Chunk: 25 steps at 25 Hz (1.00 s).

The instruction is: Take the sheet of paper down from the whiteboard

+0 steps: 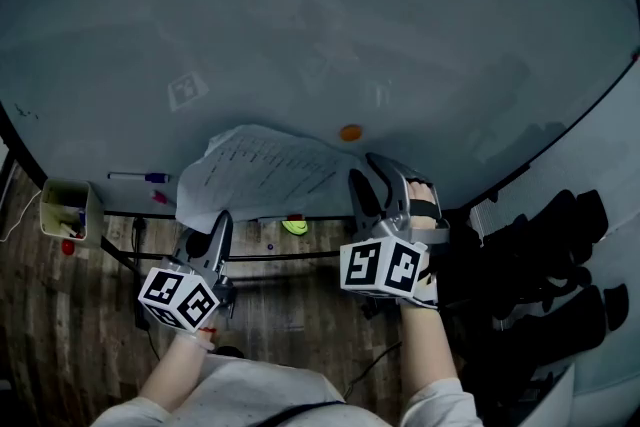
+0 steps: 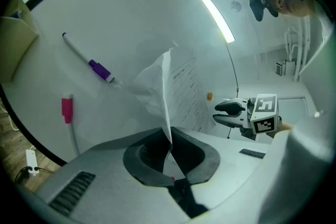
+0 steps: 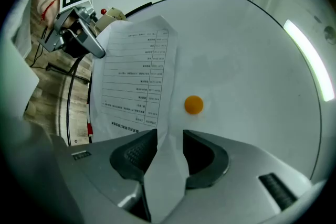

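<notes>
The whiteboard (image 1: 300, 15) has the sheet of paper (image 1: 260, 170) bowing off it, crumpled and seemingly free. The left gripper (image 2: 169, 136) is clamped on one edge. The right gripper (image 3: 169, 136) gapes wide around a corner without pinching it. The orange magnet (image 3: 193, 104) sits just beside the sheet, so I'd say only carrying it away remains.

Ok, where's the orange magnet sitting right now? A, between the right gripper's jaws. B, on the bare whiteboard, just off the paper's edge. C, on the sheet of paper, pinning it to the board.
B: in the right gripper view the orange magnet sits on bare whiteboard, just clear of the edge of the sheet of paper.
</notes>
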Motion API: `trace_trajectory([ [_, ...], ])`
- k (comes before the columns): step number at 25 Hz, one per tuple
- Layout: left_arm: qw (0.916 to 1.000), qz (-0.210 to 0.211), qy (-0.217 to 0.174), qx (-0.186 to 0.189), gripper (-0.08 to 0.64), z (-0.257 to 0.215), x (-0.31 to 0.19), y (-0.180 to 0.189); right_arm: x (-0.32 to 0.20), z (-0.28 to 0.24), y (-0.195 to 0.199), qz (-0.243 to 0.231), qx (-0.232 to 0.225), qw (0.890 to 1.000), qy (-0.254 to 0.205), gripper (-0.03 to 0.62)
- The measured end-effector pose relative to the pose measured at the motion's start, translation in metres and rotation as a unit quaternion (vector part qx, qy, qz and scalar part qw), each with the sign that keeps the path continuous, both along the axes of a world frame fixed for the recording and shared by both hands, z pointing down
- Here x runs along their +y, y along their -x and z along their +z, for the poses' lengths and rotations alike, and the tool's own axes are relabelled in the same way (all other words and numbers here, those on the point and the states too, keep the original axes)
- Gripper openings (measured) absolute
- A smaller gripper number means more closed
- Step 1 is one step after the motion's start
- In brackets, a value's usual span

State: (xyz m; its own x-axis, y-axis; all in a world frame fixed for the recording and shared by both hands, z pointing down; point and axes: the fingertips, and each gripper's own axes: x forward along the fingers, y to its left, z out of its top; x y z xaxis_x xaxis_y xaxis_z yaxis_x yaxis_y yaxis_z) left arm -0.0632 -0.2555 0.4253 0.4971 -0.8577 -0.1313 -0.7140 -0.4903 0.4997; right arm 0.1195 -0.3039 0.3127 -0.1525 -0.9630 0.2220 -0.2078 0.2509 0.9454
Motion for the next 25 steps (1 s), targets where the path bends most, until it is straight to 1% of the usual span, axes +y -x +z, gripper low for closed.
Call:
trace_trajectory([
  [2, 1.0, -0.004, 0.001, -0.002, 0.015, 0.0, -0.001, 0.0, -0.001, 0.004, -0.002, 0.0, -0.013, 1.0, 0.012, 0.163],
  [6, 0.9999, -0.01, 0.005, -0.003, 0.015, 0.001, -0.003, 0.004, -0.006, 0.015, 0.0, 0.0, -0.022, 0.999, 0.032, 0.163],
  [12, 0.9999, -0.012, 0.005, -0.005, 0.015, 0.004, -0.006, 0.006, -0.014, 0.021, -0.007, 0.019, -0.05, 0.997, 0.053, 0.163],
  [16, 0.9999, -0.013, 0.008, -0.005, 0.015, 0.005, -0.007, 0.006, -0.014, 0.028, -0.01, 0.021, -0.067, 0.994, 0.084, 0.161],
  [18, 0.9999, -0.011, 0.009, -0.005, 0.015, 0.006, -0.008, 0.004, -0.014, 0.034, -0.01, 0.024, -0.064, 0.994, 0.089, 0.148],
  [21, 0.9999, -0.008, 0.01, -0.006, 0.015, 0.007, -0.008, 0.003, -0.013, 0.04, -0.009, 0.027, -0.054, 0.994, 0.089, 0.11],
  [25, 0.9999, -0.008, 0.013, -0.006, 0.015, 0.009, -0.008, 0.001, -0.015, 0.039, -0.014, 0.035, -0.06, 0.994, 0.079, 0.08],
])
